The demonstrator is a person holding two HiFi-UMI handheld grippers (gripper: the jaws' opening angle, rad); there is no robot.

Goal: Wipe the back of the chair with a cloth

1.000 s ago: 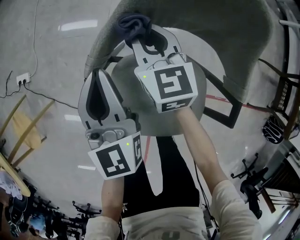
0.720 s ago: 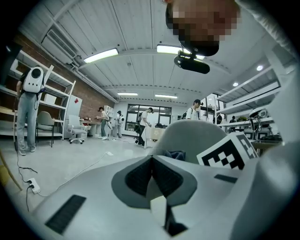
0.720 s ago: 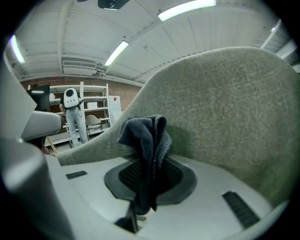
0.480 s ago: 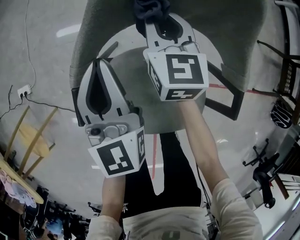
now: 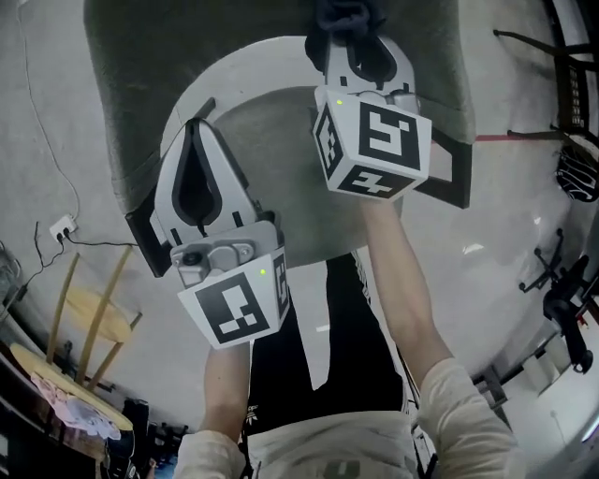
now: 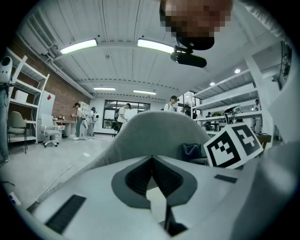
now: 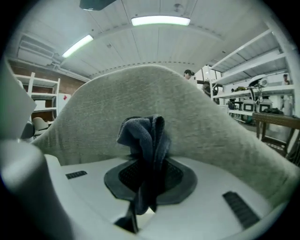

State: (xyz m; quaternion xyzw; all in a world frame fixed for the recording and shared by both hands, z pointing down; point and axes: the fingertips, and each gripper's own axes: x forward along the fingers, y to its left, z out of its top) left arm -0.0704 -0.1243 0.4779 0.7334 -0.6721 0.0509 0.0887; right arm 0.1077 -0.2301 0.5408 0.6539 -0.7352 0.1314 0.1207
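Note:
The chair's back (image 5: 140, 84) is grey-green fabric and curves round a pale round seat (image 5: 271, 178); it fills the right gripper view (image 7: 98, 117) and rises ahead in the left gripper view (image 6: 154, 129). My right gripper (image 5: 351, 42) is shut on a dark blue cloth (image 5: 342, 14), whose bunched end (image 7: 145, 133) meets the inner face of the back. The cloth (image 6: 191, 151) also shows beside the right gripper's marker cube (image 6: 233, 146). My left gripper (image 5: 194, 131) is shut with nothing in it and hovers over the seat's left side, short of the back.
A wooden stool (image 5: 89, 313) stands on the floor at lower left, near a power strip (image 5: 61, 226) with its cable. Black chair frames (image 5: 576, 173) stand at the right. Several people (image 6: 79, 121) and shelves (image 6: 18, 108) are far off.
My right gripper has carried the cloth to the right and farther up along the chair's back. The left gripper has stayed shut in much the same place.

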